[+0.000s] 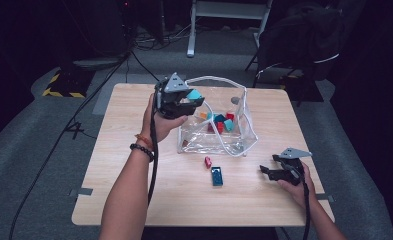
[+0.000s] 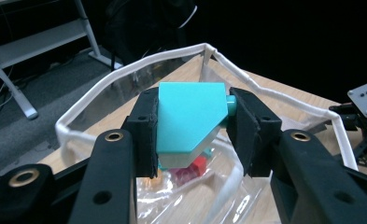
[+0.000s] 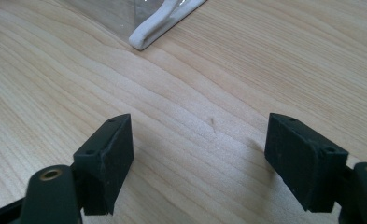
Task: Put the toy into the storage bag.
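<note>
L gripper [image 2: 193, 126]: jaws pinching 1 teal block [image 2: 190, 116], held up over the clear bag's [image 1: 244, 107] rim, off the table
R gripper [image 3: 200, 163]: jaws spread wide, nothing btwn them, low over the table [image 3: 218, 70] near its right edge
grippers: 2, one per hand
bag: 1, clear w/ white trim, open top, mid-table
blocks in bag: several, teal + red + 1 orange; exact count unclear
blocks on table: 2 – 1 small red block [image 1: 208, 161], 1 dark teal block [image 1: 217, 176], just in front of bag
text/labels: none readable
</note>
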